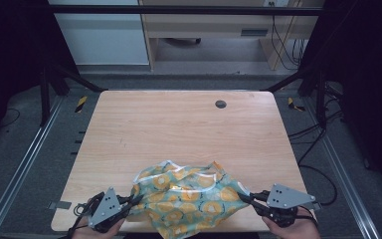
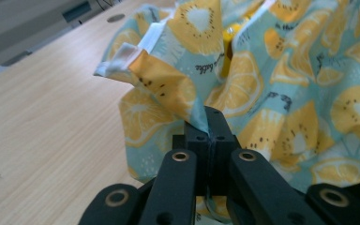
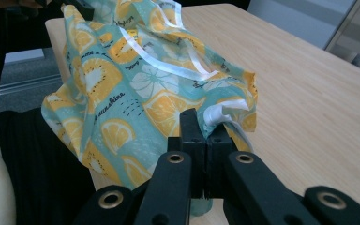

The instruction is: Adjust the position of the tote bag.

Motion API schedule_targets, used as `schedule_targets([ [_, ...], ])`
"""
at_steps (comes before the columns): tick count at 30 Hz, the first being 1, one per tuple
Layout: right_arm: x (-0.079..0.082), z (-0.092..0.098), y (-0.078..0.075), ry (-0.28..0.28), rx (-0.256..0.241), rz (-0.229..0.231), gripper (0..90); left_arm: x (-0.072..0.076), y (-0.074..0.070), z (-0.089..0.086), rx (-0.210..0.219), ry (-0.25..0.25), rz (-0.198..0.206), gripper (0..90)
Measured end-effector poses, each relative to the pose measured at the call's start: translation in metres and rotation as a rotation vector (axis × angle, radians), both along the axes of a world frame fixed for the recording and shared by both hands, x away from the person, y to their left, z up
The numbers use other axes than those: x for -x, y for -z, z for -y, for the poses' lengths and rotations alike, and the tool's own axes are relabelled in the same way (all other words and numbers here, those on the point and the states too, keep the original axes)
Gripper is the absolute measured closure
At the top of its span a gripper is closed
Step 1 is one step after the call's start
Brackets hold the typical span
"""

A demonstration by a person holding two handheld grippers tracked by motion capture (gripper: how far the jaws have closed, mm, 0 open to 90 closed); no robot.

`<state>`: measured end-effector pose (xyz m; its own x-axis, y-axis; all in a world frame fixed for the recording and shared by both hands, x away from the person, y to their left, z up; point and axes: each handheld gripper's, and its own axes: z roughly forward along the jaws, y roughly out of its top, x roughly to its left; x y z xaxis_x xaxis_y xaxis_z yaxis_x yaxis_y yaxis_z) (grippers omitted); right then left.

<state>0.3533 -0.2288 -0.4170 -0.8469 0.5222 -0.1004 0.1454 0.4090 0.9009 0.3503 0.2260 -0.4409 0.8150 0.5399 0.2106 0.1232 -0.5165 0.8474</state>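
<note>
Item: one lemon-print cloth (image 1: 191, 191), crumpled at the 6 o'clock edge of your wooden table (image 1: 179, 124), partly overhanging it. Your left gripper (image 1: 135, 200) had its jaws pressed together on the cloth's 9 o'clock corner. Your right gripper (image 1: 244, 195) was likewise clamped on the white-trimmed 3 o'clock corner.
</note>
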Motion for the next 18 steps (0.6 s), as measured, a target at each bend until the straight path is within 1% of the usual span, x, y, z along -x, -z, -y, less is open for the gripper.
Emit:
schedule_targets([
  [1, 0.000, 0.000, 0.002, 0.001, 0.002, -0.005, 89.7, 0.000, 0.001, 0.001, -0.020, 0.005, 0.001, 90.0],
  [4, -0.002, 0.001, 0.008, -0.004, 0.005, -0.019, 89.7, -0.001, 0.005, 0.005, -0.055, 0.014, -0.010, 90.0],
  [8, -0.005, 0.000, 0.015, -0.007, 0.004, -0.036, 89.7, -0.003, 0.010, 0.008, -0.090, 0.020, -0.029, 90.0],
  [9, -0.005, 0.000, 0.016, -0.009, 0.003, -0.042, 89.7, -0.003, 0.010, 0.008, -0.090, 0.020, -0.029, 90.0],
  [10, -0.005, -0.001, 0.018, -0.010, 0.007, -0.043, 89.7, -0.004, 0.012, 0.010, -0.101, 0.025, -0.041, 90.0],
  [13, -0.006, -0.002, 0.022, -0.014, 0.019, -0.049, 89.7, -0.006, 0.014, 0.011, -0.116, 0.026, -0.054, 90.0],
  [18, -0.008, -0.005, 0.026, -0.014, 0.026, -0.061, 89.7, -0.010, 0.018, 0.013, -0.126, 0.019, -0.082, 90.0],
])
